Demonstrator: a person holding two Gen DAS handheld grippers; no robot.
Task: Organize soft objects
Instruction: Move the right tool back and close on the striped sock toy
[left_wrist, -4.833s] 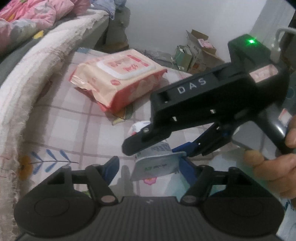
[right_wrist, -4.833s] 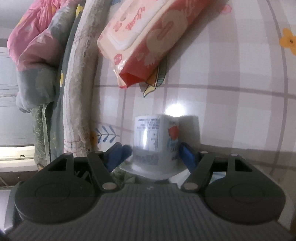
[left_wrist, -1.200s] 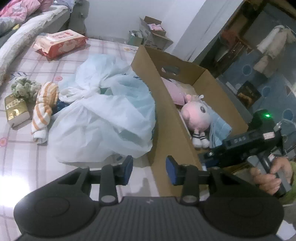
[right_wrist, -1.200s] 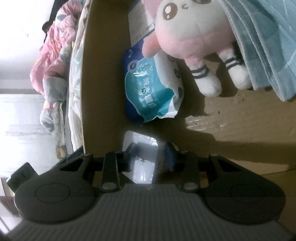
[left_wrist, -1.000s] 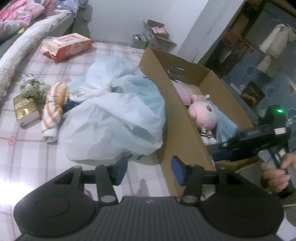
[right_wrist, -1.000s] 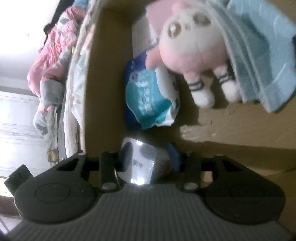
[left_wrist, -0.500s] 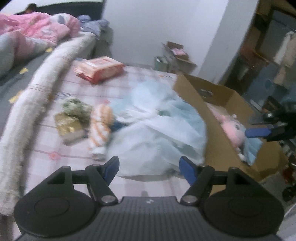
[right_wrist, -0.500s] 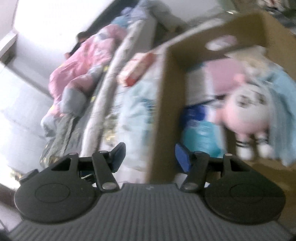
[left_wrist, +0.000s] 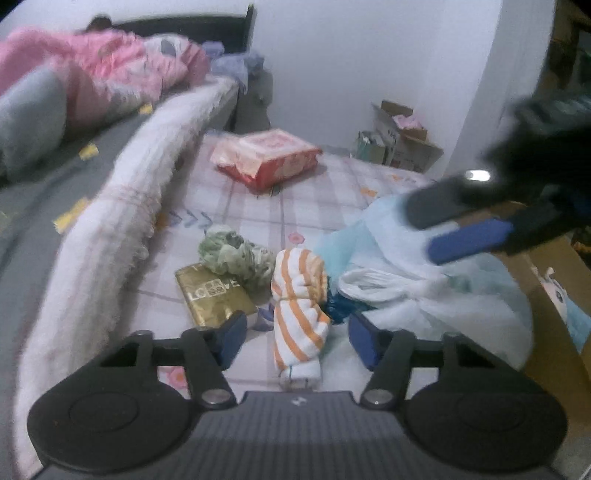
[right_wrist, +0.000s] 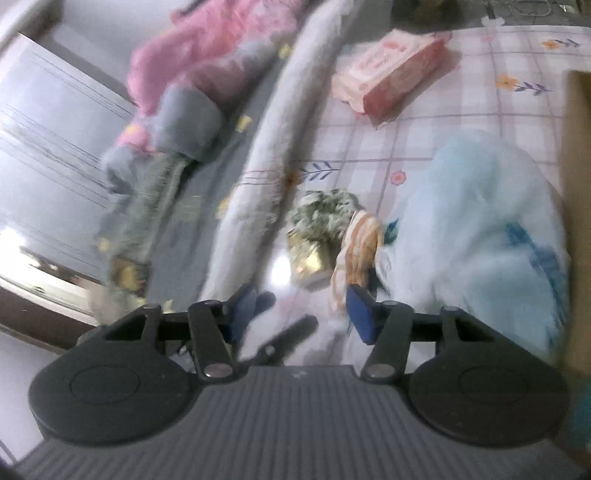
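Observation:
An orange-and-white striped rolled towel (left_wrist: 299, 306) lies on the checked mat. In the left wrist view it shows between the blue pads of my left gripper (left_wrist: 297, 338), whose jaws are closing without pressing on it. Beside the towel are a green fuzzy bundle (left_wrist: 232, 254) and a gold pack (left_wrist: 210, 295); a pink wipes pack (left_wrist: 266, 157) lies farther back. My right gripper (right_wrist: 303, 314) is blurred, its jaws closing with nothing held; it also shows as the right gripper (left_wrist: 454, 221) above a pale blue plastic bag (left_wrist: 424, 295). The right wrist view shows the towel (right_wrist: 356, 251) just ahead.
The cardboard box (left_wrist: 554, 332) stands at the right with a pink plush (left_wrist: 554, 291) peeking out. A bed with a white blanket edge (left_wrist: 122, 221) and a pink quilt (left_wrist: 110, 74) runs along the left. Small cartons (left_wrist: 399, 136) stand by the far wall.
The right gripper let go of the small pack inside the box, rose out and swung left over the bag. The left gripper turned left toward the striped towel.

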